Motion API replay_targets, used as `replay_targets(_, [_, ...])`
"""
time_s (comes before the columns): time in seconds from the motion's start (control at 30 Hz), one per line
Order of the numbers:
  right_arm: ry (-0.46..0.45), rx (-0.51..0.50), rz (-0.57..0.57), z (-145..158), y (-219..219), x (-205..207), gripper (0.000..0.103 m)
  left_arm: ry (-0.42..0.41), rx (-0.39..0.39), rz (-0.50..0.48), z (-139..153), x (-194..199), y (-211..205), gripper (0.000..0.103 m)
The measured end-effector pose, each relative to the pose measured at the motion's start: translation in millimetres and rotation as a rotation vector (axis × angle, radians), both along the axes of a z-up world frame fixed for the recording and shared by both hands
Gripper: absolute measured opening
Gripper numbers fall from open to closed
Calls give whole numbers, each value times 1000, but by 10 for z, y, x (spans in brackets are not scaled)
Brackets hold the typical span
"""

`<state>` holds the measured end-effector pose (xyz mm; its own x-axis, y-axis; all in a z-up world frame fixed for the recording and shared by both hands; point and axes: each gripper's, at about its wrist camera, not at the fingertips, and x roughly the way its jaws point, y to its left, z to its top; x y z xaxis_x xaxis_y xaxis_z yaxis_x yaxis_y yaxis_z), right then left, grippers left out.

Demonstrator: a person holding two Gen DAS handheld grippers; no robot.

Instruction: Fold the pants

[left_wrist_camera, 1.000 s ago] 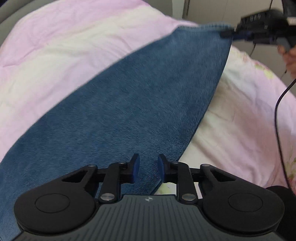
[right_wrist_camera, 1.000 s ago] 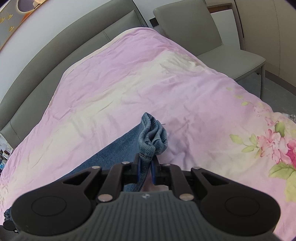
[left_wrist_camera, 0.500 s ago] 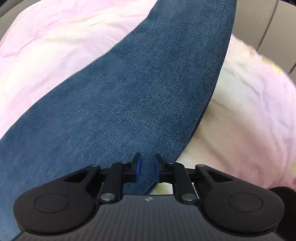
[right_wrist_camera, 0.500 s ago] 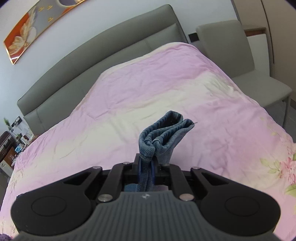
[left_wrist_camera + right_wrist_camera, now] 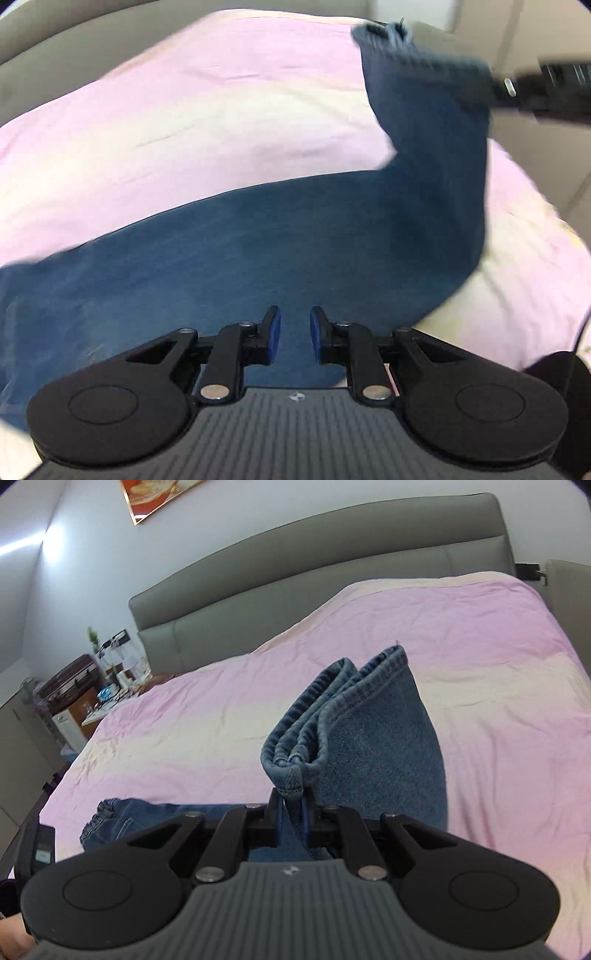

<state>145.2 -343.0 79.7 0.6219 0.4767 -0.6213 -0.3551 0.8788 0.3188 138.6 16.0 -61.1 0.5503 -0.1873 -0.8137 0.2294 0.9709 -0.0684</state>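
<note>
blue pads are seen on the right gripper [image 5: 291, 814], clenched on the bunched hem end of the pants [image 5: 369, 738], which is lifted above the bedspread [image 5: 184, 731]. several stitched denim layers are stacked upright just past the fingertips, and the cloth drops away behind the gripper body. farther left in the right wrist view, the gathered waistband end of the pants is found lying on the bedspread.

in the left wrist view, the left gripper [image 5: 294, 328] is shown with a narrow gap between its blue pads; denim lies right under and between them, but whether the cloth is pinched cannot be told from the blurred picture. from there the pants [image 5: 295, 251] are spread flat across the pink and cream bedspread [image 5: 184, 129], then raised at the right into a hanging fold. the top of that fold is held by the right gripper [image 5: 495, 86], seen blurred at the upper right edge.

beyond the bed, a grey padded headboard [image 5: 314, 572] is set against a pale wall, a framed picture [image 5: 162, 496] is hung above it, and a cluttered bedside stand [image 5: 96, 686] is placed at the left.
</note>
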Motion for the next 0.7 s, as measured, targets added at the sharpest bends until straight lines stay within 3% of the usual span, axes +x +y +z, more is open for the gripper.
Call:
replay_targets(0.1, [63,-28,58,-287,430,-58,5,-9,-10,80,-86,-144,287,21])
replay_targets(0.33, [208,-128,122,-1088,1030,-134,4,5,-246,230,-453,-280,877,21])
replay_targets(0.53, [237,-303,215,-1379,1239,-235,9,12,-251,233,-539,-163,904,21])
replay_targets(0.57, [251,-326,235,-1407,1263,-245,12,12,-260,231,-551,-149,925,21])
replay_targets(0.67, [275,-298,271,-1320,1312,-226,43,19,-278,240,-583,-112,954,21])
replay_targets(0.7, [265,-281,273,-1263,1335,-216,47,20,-279,242,-591,-108,951,21])
